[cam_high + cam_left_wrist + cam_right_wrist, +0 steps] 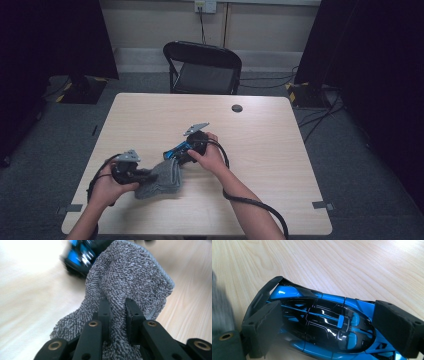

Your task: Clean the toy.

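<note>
A grey terry cloth (161,181) lies bunched on the pale wooden table (260,150) near its front left. In the left gripper view my left gripper (117,303) is shut on a raised fold of the cloth (130,277), and the pile bulges between the two black jaws. In the high view the left gripper (149,174) reaches the cloth from the left. A blue and black toy car (312,312) sits on the table between the foam pads of my right gripper (329,323), which press on its two ends. The car (176,149) lies just right of the cloth, and its blurred blue body (77,257) shows beyond it.
A small black round disc (237,108) sits on the far side of the table. A black folding chair (202,67) stands behind the table's far edge. A black cable (255,205) trails from the right gripper across the front right of the tabletop.
</note>
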A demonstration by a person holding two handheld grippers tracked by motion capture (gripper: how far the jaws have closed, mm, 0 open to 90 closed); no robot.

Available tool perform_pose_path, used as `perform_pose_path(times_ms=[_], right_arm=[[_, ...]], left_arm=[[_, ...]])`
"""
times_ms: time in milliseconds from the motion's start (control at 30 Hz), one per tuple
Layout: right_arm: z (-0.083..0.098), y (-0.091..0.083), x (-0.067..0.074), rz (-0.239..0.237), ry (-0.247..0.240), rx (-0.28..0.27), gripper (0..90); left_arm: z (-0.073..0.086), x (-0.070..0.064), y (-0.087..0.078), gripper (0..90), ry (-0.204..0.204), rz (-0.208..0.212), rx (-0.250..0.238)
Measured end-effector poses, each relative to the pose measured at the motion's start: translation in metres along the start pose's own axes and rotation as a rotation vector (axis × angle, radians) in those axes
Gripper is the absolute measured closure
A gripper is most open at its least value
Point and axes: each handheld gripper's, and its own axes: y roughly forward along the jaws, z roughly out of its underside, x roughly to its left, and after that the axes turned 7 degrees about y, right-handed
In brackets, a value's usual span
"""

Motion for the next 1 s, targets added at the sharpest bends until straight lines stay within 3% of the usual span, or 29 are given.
perform_pose_path(times_ms=[167,200,333,467,600,800,1000], right_arm=[[-0.001,0.000,0.000,-0.001,-0.010,0.019,8.4],[-0.002,0.000,0.000,0.006,-0.042,0.037,7.8],[0.000,-0.001,0.001,0.012,-0.043,0.032,7.7],[0.000,-0.001,0.001,0.010,-0.044,0.029,7.7],[0.000,-0.001,0.001,0.009,-0.045,0.028,7.7],[0.002,-0.001,0.000,0.008,-0.042,0.013,7.7],[0.002,-0.001,0.000,0.008,-0.042,0.015,7.7]], left_arm=[[-0.014,0.023,-0.016,77.6,-0.085,-0.086,-0.086],[-0.017,0.026,-0.016,77.5,-0.093,-0.090,-0.089],[-0.032,0.044,-0.013,77.5,-0.141,-0.151,-0.104],[-0.046,0.059,0.000,77.6,-0.179,-0.199,-0.123],[-0.060,0.069,0.018,77.5,-0.188,-0.235,-0.123],[-0.076,0.075,0.050,77.5,-0.173,-0.266,-0.101],[-0.080,0.079,0.079,77.4,-0.205,-0.280,-0.092]])
